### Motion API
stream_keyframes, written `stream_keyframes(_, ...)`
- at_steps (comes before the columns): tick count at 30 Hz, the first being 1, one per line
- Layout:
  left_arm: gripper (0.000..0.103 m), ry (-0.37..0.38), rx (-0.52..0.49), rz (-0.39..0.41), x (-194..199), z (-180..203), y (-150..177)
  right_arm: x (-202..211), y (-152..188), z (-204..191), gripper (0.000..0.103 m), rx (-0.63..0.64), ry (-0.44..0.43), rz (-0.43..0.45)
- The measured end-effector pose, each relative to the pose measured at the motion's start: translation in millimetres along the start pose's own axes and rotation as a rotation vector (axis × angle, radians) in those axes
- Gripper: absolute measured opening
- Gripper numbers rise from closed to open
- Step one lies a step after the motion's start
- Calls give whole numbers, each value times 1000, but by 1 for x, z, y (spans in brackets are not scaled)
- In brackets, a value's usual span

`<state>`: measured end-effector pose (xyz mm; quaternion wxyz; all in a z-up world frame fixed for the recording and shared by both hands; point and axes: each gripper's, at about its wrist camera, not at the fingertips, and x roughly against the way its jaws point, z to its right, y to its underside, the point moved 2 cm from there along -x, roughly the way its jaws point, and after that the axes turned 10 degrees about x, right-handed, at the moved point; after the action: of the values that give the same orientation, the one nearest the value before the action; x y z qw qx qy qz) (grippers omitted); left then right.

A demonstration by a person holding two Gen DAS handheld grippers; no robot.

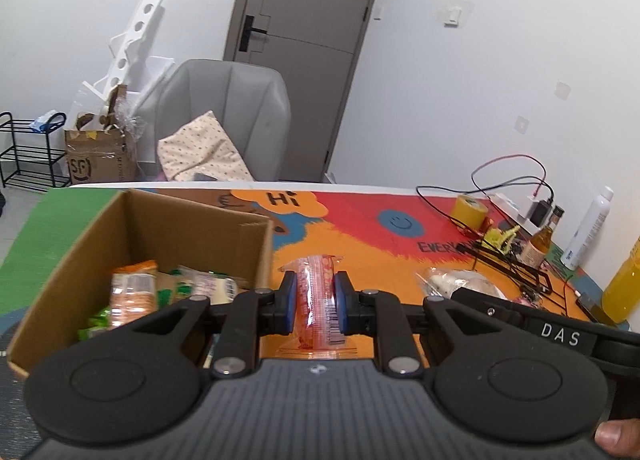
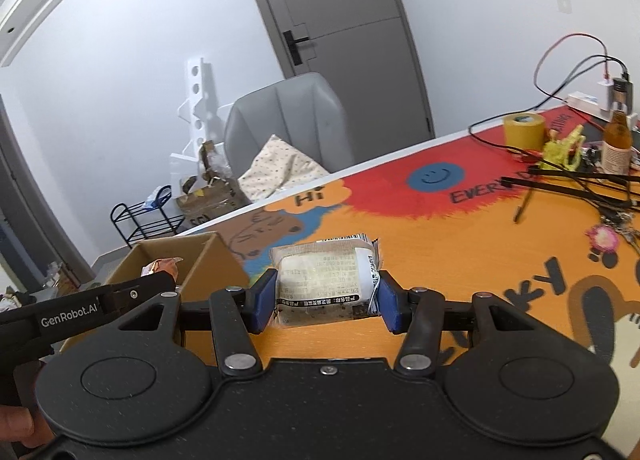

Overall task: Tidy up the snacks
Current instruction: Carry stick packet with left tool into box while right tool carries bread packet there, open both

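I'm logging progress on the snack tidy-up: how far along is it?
Done: several packets already lie in the box. In hand: the left gripper clamps a red packet beside the box; the right gripper clamps a white packet. Left: both must go in; no other loose snacks are clearly identifiable.

Both views are bright and evenly lit by soft, diffuse indoor light, with no hard glare on the white walls (image 1: 460, 99). Shadows are faint: only a soft dark patch lies on the surface (image 2: 460, 260) under each hand-held gripper. Fisheye distortion bends the door (image 2: 344, 27) and the ceiling line, and the corners fall to black vignette. The right wrist view is slightly soft with motion blur; the packet print (image 2: 320, 280) is unreadable.
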<state>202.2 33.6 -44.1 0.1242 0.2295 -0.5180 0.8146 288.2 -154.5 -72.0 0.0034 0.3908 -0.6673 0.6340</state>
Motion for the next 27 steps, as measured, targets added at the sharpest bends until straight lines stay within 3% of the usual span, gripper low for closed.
stream_keyframes(16,19,-106,99,79,26,-68,-34,-19,-18,-54,50,49,-107,4)
stream_keyframes(27,19,-120,124,84,16,-98,-55,-40,-28,-78,50,81,-134,-6)
